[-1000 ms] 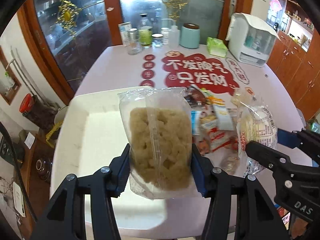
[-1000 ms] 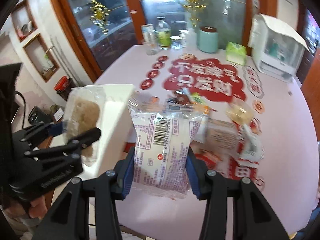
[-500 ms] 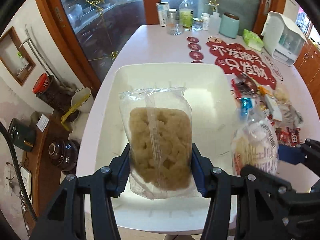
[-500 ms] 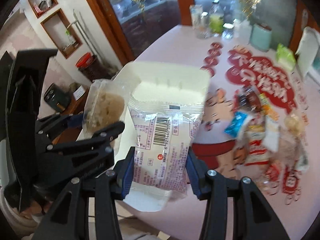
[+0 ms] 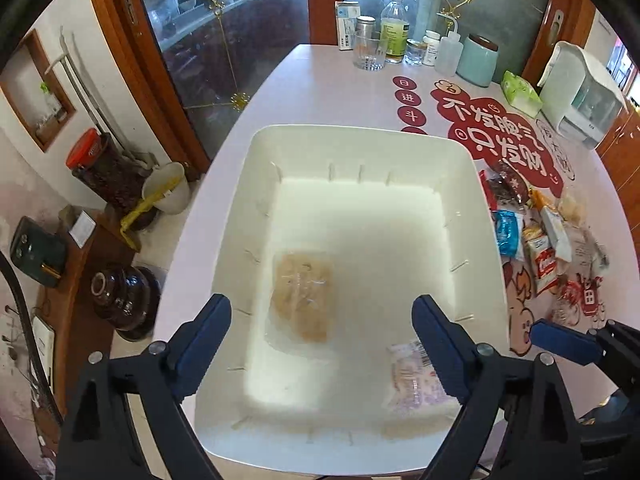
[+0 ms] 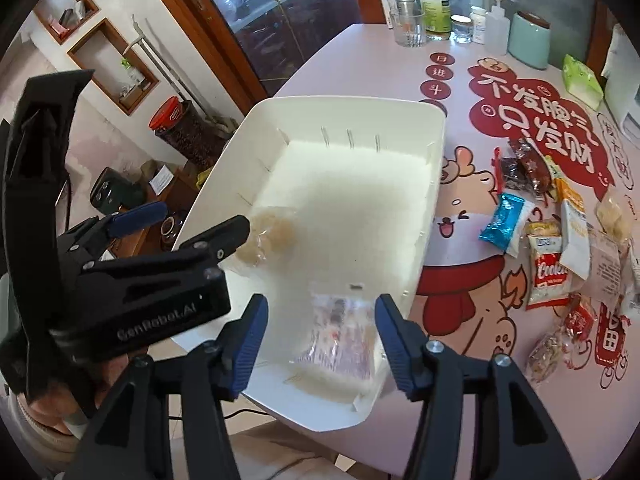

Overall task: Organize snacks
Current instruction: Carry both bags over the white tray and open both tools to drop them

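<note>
Both packets lie in the white bin [image 5: 476, 208]: the rice cake [image 5: 302, 296] and the barcode packet [image 6: 340, 328]. Your left gripper [image 5: 322, 316] and right gripper [image 6: 320, 320] have just been opening and stand released, nothing between them. Lift clear before reaching for the snack pile [image 6: 560, 248]; a low sweep risks catching the bin wall.

I see the bin [image 5: 360, 148] at the counter's [image 5: 320, 92] near left corner. In it, the rice-cake bag [image 5: 303, 296] lies toward the left wall, the wrapped pastry [image 6: 340, 330] in the near right corner, apart. Right of the bin, the loose snack packets [image 6: 560, 240] spread across the counter. Along the far edge stand bottles and jars [image 5: 394, 26], the canister [image 5: 478, 60] to their right.
</note>
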`<move>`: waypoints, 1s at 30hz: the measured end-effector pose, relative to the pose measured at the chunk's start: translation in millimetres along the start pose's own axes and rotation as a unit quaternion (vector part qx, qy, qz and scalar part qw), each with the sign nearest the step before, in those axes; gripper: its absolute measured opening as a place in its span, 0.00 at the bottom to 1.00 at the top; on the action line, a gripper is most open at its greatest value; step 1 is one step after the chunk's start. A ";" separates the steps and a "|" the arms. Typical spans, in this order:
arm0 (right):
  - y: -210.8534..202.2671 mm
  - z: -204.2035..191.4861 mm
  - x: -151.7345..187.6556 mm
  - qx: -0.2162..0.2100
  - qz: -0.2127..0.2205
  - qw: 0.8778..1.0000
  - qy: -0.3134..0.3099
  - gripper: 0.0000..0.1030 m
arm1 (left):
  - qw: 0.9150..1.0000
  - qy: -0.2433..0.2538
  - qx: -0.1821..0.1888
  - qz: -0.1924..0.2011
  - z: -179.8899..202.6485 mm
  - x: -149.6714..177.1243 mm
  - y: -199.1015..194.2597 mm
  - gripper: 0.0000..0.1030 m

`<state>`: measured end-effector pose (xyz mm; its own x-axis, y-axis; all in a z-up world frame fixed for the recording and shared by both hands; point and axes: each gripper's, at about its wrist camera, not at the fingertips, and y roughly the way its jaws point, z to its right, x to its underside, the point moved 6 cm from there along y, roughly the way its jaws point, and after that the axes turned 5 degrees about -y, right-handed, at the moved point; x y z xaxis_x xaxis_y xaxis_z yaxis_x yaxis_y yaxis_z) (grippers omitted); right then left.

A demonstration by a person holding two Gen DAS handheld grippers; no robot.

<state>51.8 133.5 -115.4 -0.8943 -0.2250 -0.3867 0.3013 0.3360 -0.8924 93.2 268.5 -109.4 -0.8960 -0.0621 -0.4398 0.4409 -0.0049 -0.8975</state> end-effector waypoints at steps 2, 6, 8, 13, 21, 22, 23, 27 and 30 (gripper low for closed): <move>-5.8 -0.1 1.3 0.010 0.007 1.000 -0.005 0.55 | 1.000 -0.002 0.005 0.000 4.7 0.4 -1.2 0.89; -17.8 1.5 4.3 0.024 0.023 0.999 -0.013 0.55 | 1.000 0.004 0.015 0.004 17.8 1.6 -6.9 0.89; -22.6 2.7 6.1 0.030 0.028 0.999 -0.016 0.55 | 1.000 0.010 0.016 0.008 24.0 1.6 -9.8 0.89; -31.7 9.8 12.8 0.037 0.034 0.999 -0.008 0.55 | 0.999 0.027 0.021 0.014 39.9 2.5 -16.9 0.89; -48.5 34.6 25.2 0.052 0.047 0.997 0.023 0.55 | 0.997 0.063 0.038 0.010 79.1 5.2 -19.2 0.89; -50.7 38.9 27.0 0.053 0.048 0.997 0.029 0.55 | 0.997 0.068 0.041 0.009 85.2 5.3 -19.2 0.89; -52.5 43.1 28.7 0.054 0.049 0.997 0.034 0.55 | 0.996 0.073 0.043 0.008 92.2 5.7 -19.5 0.89; -62.2 67.0 37.6 0.062 0.055 0.995 0.061 0.55 | 0.994 0.095 0.053 0.005 124.7 7.2 -20.2 0.89; -69.6 86.4 44.2 0.069 0.058 0.993 0.078 0.55 | 0.992 0.109 0.062 0.002 150.5 7.4 -20.3 0.89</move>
<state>19.9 21.1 -90.4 -0.8880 -0.0439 -0.4577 0.4382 0.2210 -0.8713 85.7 117.9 -89.7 -0.8789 0.1545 -0.4512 0.4349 -0.1287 -0.8912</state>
